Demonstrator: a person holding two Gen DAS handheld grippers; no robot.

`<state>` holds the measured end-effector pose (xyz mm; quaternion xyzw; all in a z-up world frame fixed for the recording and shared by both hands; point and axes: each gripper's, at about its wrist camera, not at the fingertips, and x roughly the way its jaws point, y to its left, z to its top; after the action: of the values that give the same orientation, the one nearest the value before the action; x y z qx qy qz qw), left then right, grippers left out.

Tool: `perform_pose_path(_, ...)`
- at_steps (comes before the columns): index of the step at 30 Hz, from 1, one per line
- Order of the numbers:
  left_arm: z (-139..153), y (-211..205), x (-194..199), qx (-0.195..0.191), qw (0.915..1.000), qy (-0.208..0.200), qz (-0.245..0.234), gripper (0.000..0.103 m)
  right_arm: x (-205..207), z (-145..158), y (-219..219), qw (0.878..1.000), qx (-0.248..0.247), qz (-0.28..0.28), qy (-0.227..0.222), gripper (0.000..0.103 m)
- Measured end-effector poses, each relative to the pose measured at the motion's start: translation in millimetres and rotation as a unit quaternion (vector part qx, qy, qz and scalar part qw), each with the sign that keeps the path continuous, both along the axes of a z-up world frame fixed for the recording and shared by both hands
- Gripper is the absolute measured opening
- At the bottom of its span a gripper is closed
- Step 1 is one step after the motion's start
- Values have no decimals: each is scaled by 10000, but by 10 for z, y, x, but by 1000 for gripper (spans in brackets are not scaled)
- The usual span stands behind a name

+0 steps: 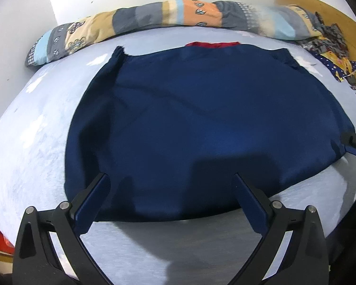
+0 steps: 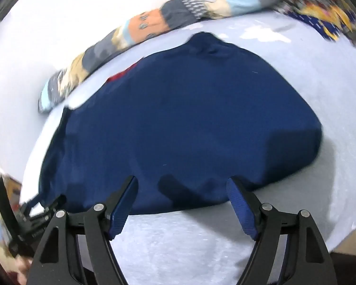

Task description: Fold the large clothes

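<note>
From your left wrist camera, the large navy-blue knit garment [image 1: 201, 123] lies spread flat on the pale blue bed sheet [image 1: 35, 142], its near hem running just ahead of your fingers and a strip of red lining [image 1: 212, 44] showing at the far neckline. Along the far edge of the bed lies a rolled patchwork quilt in grey, peach and light blue [image 1: 154, 21], with a heap of patterned cloth [image 1: 330, 47] at the right. Your left claw [image 1: 169, 185] stands wide, empty, its fingertips over the near hem. At the right border you can see the right claw [image 1: 354, 142] by the garment's near right corner; from here you cannot tell whether it pinches the cloth.

From your right wrist camera, which is blurred, the same garment [image 2: 189, 118] fills the middle, one far corner bunched up. Your right claw [image 2: 182, 190] is wide as well, holding nothing, its tips over the near edge. The left claw [image 2: 42, 211] shows at the lower left by the near corner.

The cloth looks soft, limp and fairly thick, so it will likely sag and drag when lifted. I would pinch both near hem corners through all layers, then carry them evenly toward the neckline.
</note>
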<state>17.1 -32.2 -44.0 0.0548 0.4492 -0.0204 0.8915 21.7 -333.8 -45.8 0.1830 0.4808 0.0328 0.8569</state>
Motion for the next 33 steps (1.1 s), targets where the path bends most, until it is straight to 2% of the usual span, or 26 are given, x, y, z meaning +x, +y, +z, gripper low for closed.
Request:
perform_pose_path(3, 48, -68, 37, -137, 9999, 10, -59, 102, -52, 49, -348, 9981, 435, -425, -86, 78)
perform_pose_path(5, 72, -121, 95, -228, 9997, -37, -74, 102, -137, 58, -631, 9927, 816, -877, -162, 78)
perform_pose_path(10, 104, -301, 112, -424, 9988, -155, -179, 102, -290, -100, -1227, 9692, 1679, -1800, -39, 79)
perform_pose_path(14, 60, -435, 162, -517, 9982, -114, -289, 102, -279, -270, -1404, 9544, 2155, -2061, 134, 79)
perform_pose_path(16, -2, -503, 191, -393, 9987, -31, -318, 102, -268, -299, -1430, 9527, 2230, -2062, 132, 79)
perform_pose_path(18, -148, -571, 235, -114, 9991, 202, -344, 102, -216, -306, -1404, 9538, 2236, -2005, 122, 80)
perform_pose_path(20, -247, -570, 247, -101, 9988, 355, -330, 103, -152, -311, -1358, 9554, 2242, -1921, 109, 80)
perform_pose_path(23, -228, -522, 252, -231, 9987, 385, -256, 102, -167, -328, -1366, 9555, 2246, -1913, 68, 80)
perform_pose_path(29, 3, -520, 246, -565, 9983, -25, -151, 102, -95, -312, -1282, 9600, 2153, -1791, 18, 80)
perform_pose_path(33, 6, -733, 345, -452, 9986, -126, -228, 102, -21, -334, -1279, 9594, 2163, -1813, -11, 80)
